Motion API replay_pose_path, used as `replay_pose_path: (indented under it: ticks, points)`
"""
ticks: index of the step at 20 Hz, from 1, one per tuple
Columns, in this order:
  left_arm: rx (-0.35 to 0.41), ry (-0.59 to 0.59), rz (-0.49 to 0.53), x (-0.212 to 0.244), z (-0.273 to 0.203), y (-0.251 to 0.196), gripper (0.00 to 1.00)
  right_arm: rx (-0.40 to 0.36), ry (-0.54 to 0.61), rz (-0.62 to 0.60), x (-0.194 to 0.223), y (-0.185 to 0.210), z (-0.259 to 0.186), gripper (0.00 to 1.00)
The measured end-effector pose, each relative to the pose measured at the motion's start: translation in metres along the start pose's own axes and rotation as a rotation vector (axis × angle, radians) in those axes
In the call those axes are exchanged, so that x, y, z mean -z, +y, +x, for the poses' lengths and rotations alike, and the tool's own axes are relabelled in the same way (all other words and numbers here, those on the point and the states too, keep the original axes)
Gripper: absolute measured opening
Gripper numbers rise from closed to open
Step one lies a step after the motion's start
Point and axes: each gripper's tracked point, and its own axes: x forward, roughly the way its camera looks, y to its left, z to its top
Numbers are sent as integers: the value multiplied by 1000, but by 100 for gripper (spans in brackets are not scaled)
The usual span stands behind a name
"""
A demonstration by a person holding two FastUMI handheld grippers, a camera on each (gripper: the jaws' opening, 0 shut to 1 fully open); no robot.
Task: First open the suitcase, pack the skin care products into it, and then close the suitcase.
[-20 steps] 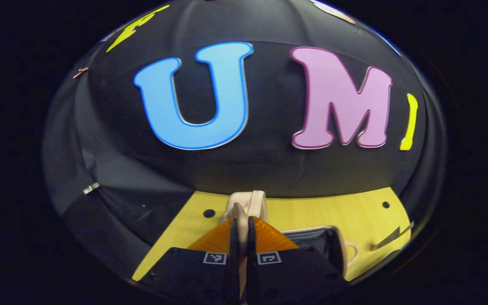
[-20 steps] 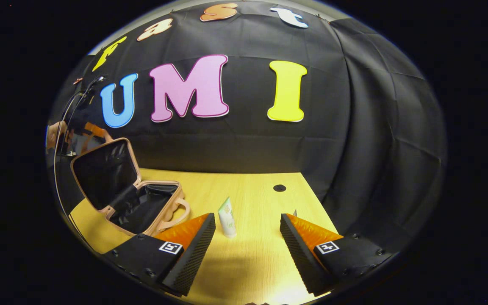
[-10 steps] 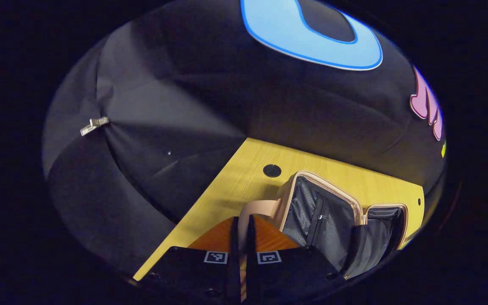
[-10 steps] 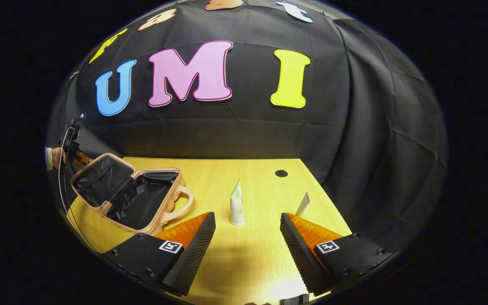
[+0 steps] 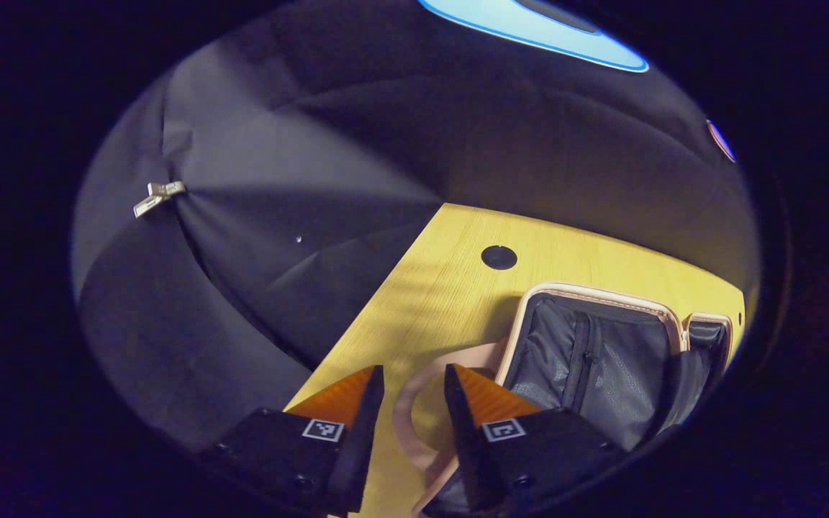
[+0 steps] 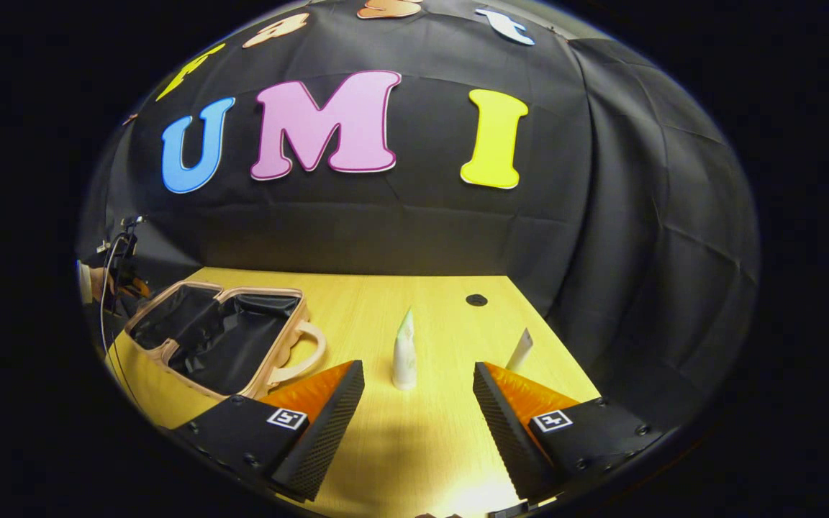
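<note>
The right gripper (image 6: 418,392) has its fingers spread wide and empty. The green-and-white tube (image 6: 404,352) stands upright on the table (image 6: 414,460), directly ahead of the gap and slightly toward the left finger, long axis vertical. A second tube (image 6: 519,350) leans just beyond the right fingertip. The right gripper is the nearer one to both tubes.

The suitcase (image 6: 220,338) lies open, well to the left of the right fingers, lid laid back. Its dark lining appears empty, though the far half is poorly resolved.

The left gripper (image 5: 413,392) has its fingers parted, straddling the suitcase handle (image 5: 414,403) without pressing on it. The open lid (image 5: 587,352) lies just right of its fingers.
</note>
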Motion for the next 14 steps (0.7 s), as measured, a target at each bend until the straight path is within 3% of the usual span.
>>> replay_pose_path:
  ticks: [1,2,3,7,12,14]
  points:
    - [-25,-42,28,-9,-16,1,59,6,-1,4,-1,-6,1,97]
    - [-18,-100,33,-22,-30,-7,90,11,-5,6,-3,-13,1,97]
    - [-9,-162,25,-32,-52,-22,100,17,-13,7,-8,-20,1,97]
    - [35,-391,-22,-62,-158,-78,98,21,-42,-7,-19,-42,0,97]
    - [264,-505,-110,-35,-255,-200,98,12,-34,49,-15,-61,-1,97]
    - [343,-546,-85,-24,-283,-248,98,7,-28,72,-10,-66,-1,97]
